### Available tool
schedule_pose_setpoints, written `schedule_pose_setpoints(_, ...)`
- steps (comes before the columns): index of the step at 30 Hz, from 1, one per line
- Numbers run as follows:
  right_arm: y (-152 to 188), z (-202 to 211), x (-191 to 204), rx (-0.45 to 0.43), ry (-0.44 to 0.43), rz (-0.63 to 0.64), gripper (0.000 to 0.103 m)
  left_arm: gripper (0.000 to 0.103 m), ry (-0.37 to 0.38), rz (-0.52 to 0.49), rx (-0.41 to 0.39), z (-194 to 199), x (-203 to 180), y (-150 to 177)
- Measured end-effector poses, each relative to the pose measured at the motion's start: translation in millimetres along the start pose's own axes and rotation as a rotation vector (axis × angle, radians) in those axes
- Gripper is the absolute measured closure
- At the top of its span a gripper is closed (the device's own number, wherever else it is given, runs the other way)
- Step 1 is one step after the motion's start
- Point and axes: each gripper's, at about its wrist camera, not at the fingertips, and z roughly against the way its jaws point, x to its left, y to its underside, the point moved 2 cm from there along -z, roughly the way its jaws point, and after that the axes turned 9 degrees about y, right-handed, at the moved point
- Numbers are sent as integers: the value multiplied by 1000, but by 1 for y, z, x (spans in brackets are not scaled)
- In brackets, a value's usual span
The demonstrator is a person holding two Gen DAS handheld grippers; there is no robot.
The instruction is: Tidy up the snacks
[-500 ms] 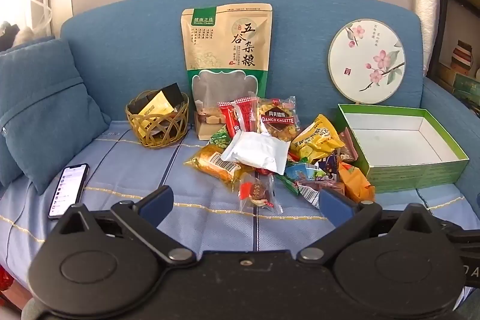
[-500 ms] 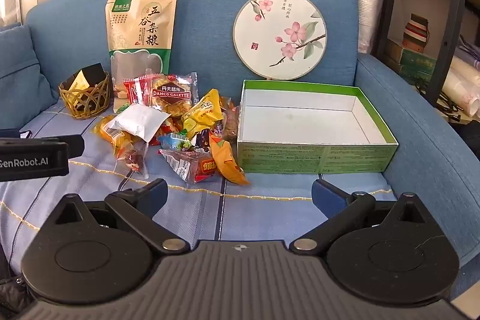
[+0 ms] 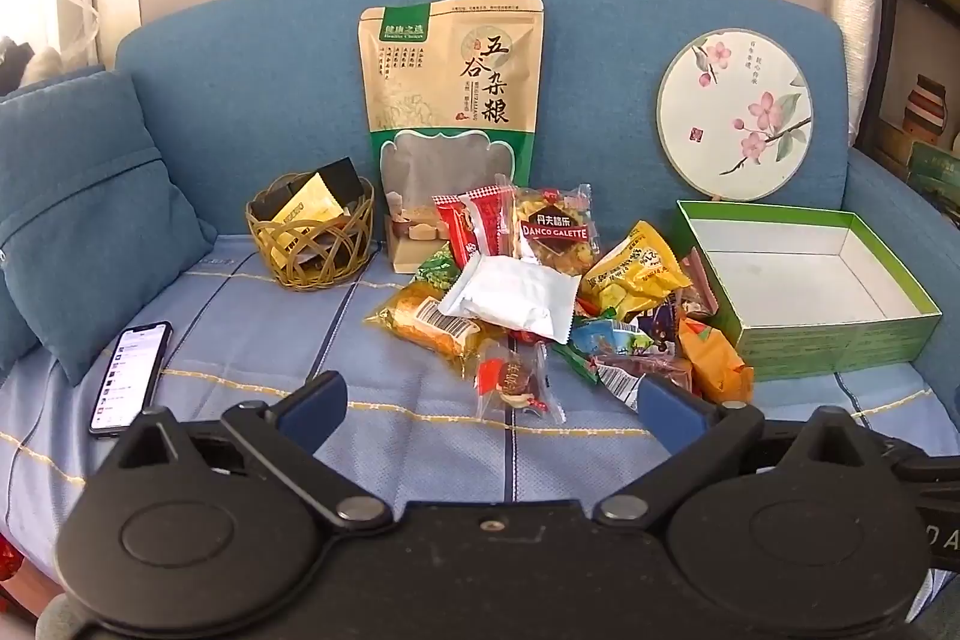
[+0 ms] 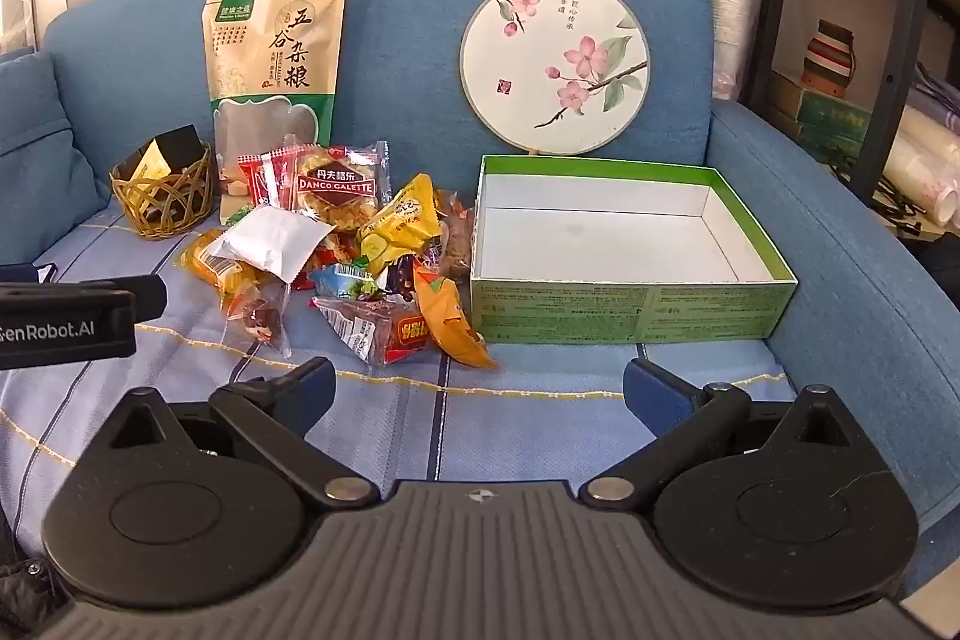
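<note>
Blue fabric sofa (image 3: 252, 100) fills both views, its seat covered by a pale blue checked cloth (image 4: 540, 418). On the cloth, a heap of wrapped snacks (image 3: 540, 298) lies just left of an open green cardboard box with a white inside (image 4: 630, 319); nothing is in the box. A white foil packet (image 3: 510, 295) sits on top of the heap, a yellow bag (image 3: 636, 268) beside it, and an orange packet (image 4: 447, 319) touches the box's front corner. A small clear-wrapped sweet (image 3: 516, 382) lies at the near edge of the heap.

Behind the heap, a tall kraft-and-green grain pouch (image 3: 450, 100) leans upright against the backrest, with a woven wicker basket (image 3: 309, 244) to its left and a round flower-painted fan (image 4: 555, 61) to its right. A smartphone (image 3: 129, 376) lies near a blue cushion (image 3: 78, 202).

The left gripper (image 3: 492, 415) hovers near the sweet, fingers spread apart and holding nothing. The right gripper (image 4: 477, 388) hovers before the box, likewise spread and holding nothing.
</note>
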Motion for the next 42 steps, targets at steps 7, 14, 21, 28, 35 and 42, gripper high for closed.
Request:
schedule_pose_setpoints(7,1,-11,-5,21,-4,-20,0,0,3,4,7,-8,1,0)
schedule_pose_setpoints(14,2,-16,-1,27,-11,-11,0,0,-1,9,12,-13,3,3)
schedule_pose_setpoints(21,1,-19,1,31,-17,-12,0,0,-7,12,21,-18,7,2)
schedule_pose_setpoints(28,1,-20,3,30,-16,-13,0,0,-7,16,23,-20,9,1)
schedule_pose_setpoints(35,1,-21,4,29,-19,-10,0,0,-9,17,22,-21,9,1)
schedule_pose_setpoints(42,2,-22,7,30,-25,-6,0,0,-9,21,23,-22,10,2)
